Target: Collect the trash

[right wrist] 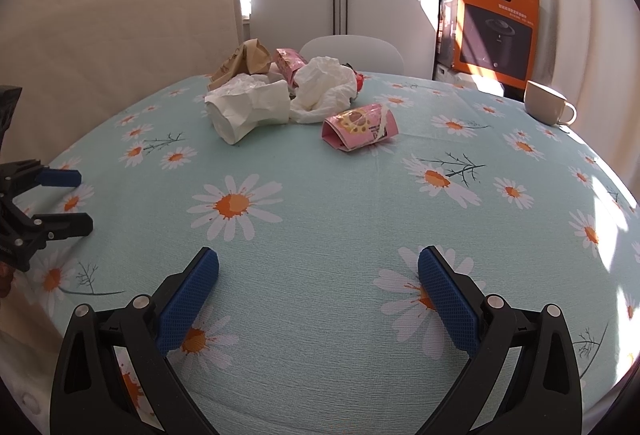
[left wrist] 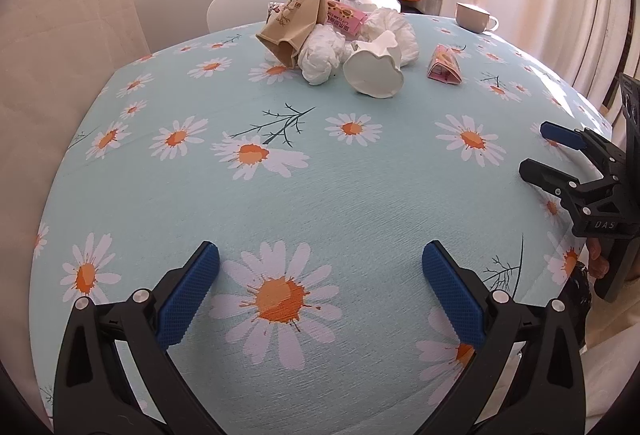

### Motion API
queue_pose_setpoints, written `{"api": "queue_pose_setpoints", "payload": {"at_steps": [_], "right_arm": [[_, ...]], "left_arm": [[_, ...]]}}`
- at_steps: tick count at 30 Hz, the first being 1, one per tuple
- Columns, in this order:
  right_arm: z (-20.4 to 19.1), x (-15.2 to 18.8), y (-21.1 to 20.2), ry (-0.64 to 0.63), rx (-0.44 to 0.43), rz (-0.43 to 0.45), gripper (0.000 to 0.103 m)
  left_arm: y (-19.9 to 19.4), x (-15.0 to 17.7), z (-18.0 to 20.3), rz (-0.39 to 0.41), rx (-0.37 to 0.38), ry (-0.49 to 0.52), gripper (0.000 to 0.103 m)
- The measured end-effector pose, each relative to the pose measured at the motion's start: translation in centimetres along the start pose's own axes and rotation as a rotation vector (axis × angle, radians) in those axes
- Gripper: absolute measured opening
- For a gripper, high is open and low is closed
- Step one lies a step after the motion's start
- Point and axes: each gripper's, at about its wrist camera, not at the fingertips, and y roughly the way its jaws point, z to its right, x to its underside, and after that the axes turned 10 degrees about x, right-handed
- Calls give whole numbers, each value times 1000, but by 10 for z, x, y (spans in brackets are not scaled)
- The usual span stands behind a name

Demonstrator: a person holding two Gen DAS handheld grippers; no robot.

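Right wrist view: two pink wrappers (right wrist: 359,128) (one piled), one mug (right wrist: 547,108), both grippers' fingers (right wrist: 188,303) spread.

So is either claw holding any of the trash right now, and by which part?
Nothing is held. The left claw and right claw are both open over the daisy-print tablecloth, short of the crumpled white paper cup and pink wrapper.

A mug (right wrist: 546,103) sits near an orange box (right wrist: 496,21).
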Motion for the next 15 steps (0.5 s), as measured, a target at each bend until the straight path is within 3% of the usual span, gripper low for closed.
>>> {"api": "queue_pose_setpoints", "payload": {"at_steps": [7,15], "right_arm": [[0,-10,7,-18,-13,-86,97],[7,-13,7,25,-36,-88,96]], "left_arm": [[1,-3,-1,-12,21,17,99],[5,-12,-3,-33,33,39,99]]}}
